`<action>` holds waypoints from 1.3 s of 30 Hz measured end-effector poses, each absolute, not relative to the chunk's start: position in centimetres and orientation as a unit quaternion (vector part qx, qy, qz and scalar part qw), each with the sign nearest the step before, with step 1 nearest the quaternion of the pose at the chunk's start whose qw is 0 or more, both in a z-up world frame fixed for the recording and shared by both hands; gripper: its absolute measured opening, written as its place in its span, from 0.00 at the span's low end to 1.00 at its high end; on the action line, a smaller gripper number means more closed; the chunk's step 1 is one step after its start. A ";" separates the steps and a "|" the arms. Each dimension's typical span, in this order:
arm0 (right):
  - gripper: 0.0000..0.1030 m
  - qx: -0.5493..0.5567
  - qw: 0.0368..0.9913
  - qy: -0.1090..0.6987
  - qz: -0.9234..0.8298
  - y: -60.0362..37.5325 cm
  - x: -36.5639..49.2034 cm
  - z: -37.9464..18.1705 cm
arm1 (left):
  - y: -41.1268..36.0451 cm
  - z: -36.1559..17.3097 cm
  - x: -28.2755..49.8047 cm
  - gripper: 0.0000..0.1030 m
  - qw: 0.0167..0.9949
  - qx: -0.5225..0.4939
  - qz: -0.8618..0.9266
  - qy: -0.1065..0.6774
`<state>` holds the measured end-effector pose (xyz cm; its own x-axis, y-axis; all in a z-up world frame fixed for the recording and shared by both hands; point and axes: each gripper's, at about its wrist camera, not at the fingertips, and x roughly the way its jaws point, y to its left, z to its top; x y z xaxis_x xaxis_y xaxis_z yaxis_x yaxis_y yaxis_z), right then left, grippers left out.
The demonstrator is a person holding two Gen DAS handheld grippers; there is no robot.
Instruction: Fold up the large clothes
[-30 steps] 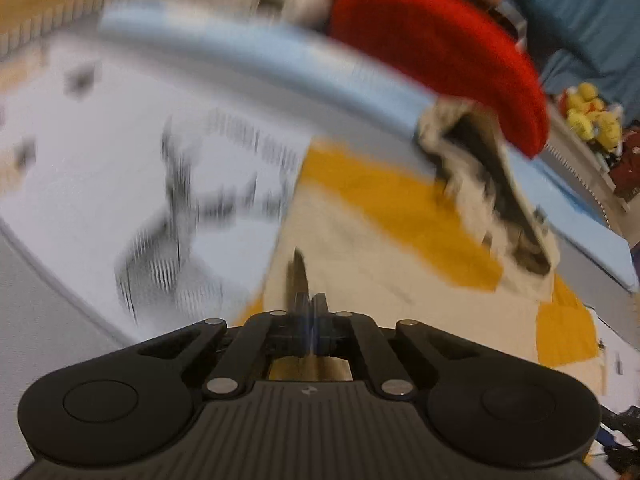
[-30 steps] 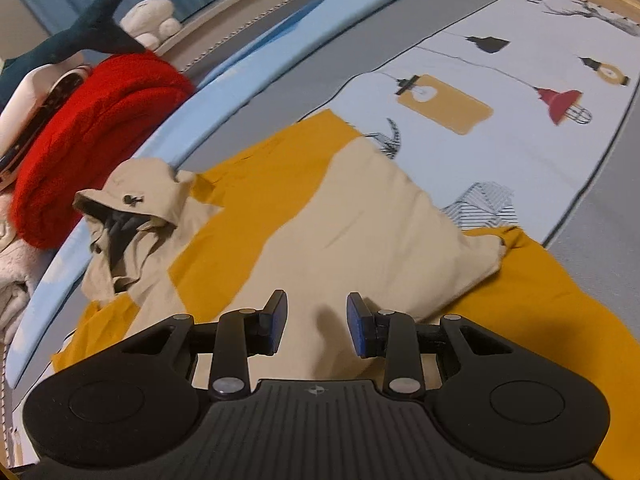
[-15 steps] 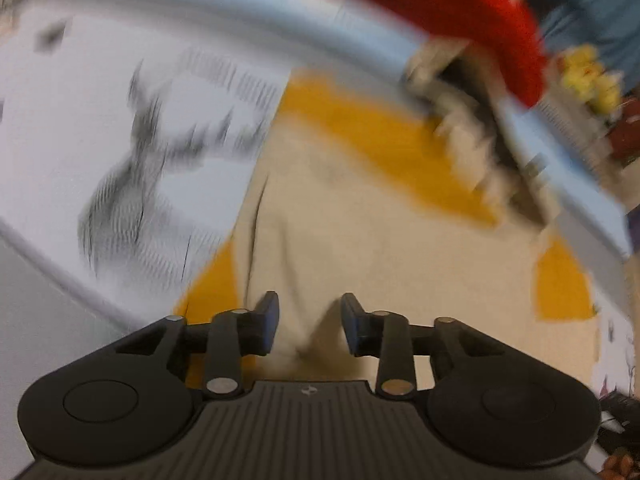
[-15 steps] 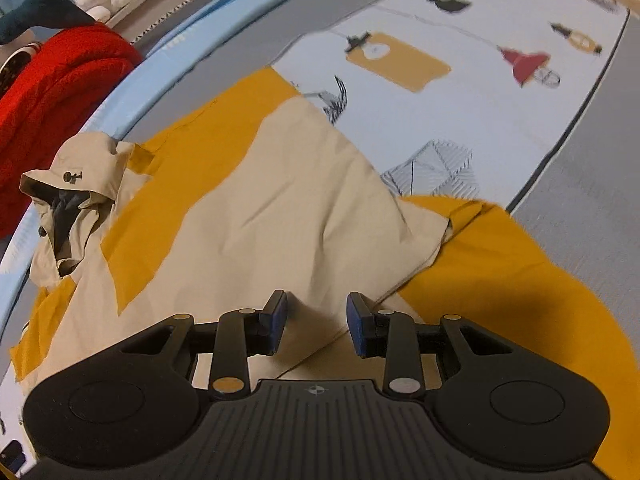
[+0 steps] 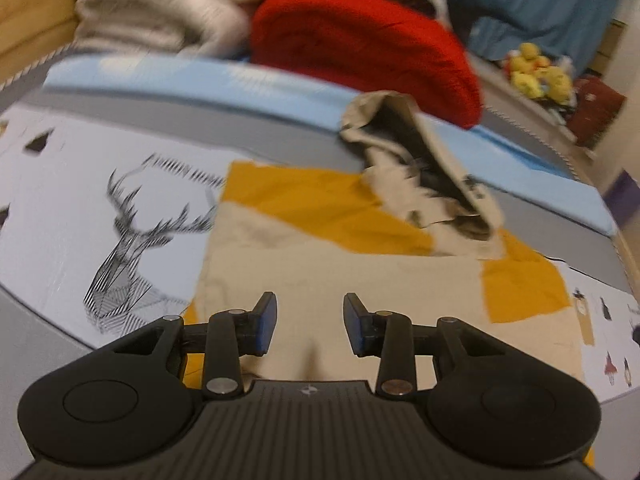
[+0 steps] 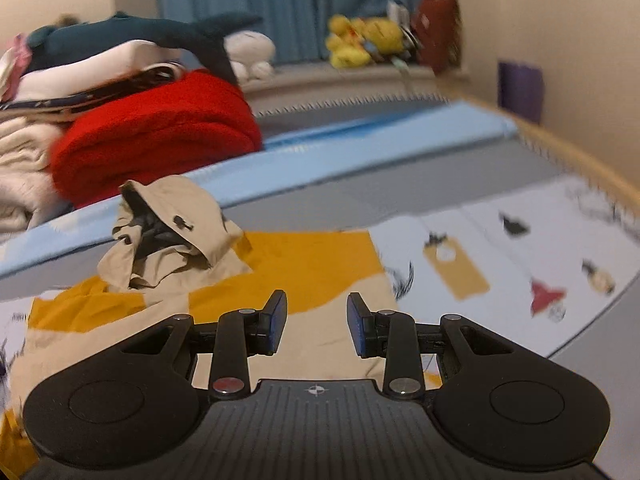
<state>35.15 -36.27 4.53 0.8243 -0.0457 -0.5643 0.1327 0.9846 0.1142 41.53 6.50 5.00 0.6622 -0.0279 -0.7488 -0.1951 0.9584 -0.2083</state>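
A beige and mustard-yellow hooded jacket [image 5: 320, 268] lies flat on a printed white sheet [image 5: 60, 208], its body partly folded. Its crumpled hood [image 5: 420, 176] sits at the far end, near a light blue strip. My left gripper [image 5: 310, 322] hovers over the beige body; its jaws are opening and nothing is between them. In the right wrist view the jacket [image 6: 320, 272] and hood [image 6: 176, 232] lie below and ahead. My right gripper [image 6: 317, 322] stands open above the beige panel, holding nothing.
A red blanket [image 5: 360, 44] and a cream knit pile [image 5: 160, 4] are stacked beyond the light blue strip [image 5: 200, 80]. A shark plush [image 6: 140, 36] and yellow plush toys [image 6: 360, 40] line the far ledge. Grey mat [image 6: 400, 184] surrounds the sheet.
My left gripper was shut on a fold of the beige fabric; it has let go, spread its jaws and drawn back. My right gripper has risen and rolled, staying open.
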 end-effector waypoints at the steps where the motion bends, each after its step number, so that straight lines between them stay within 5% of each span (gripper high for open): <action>1: 0.34 0.069 0.953 0.290 -0.044 -36.2 34.8 4.8 | 5.9 5.5 41.3 0.39 0.906 -0.130 0.039 0.400; 5: 0.34 0.060 0.957 0.281 -0.037 -36.9 33.3 5.8 | 3.0 7.0 39.7 0.40 0.926 -0.091 0.014 0.367; 9: 0.34 0.045 0.962 0.267 -0.037 -37.3 31.7 6.4 | 0.6 8.2 38.3 0.52 0.941 -0.049 -0.014 0.336; 15: 0.34 0.040 0.968 0.246 -0.024 -38.0 30.1 7.7 | -0.4 11.2 35.6 0.52 0.954 -0.013 -0.042 0.297; 26: 0.34 0.084 0.974 0.210 0.005 -39.3 28.0 10.2 | 0.3 15.4 20.0 0.55 0.953 -0.045 0.052 0.294; 39: 0.37 0.128 0.974 0.185 0.025 -40.1 26.2 11.3 | -5.9 34.5 9.3 0.56 0.975 -0.031 0.045 0.214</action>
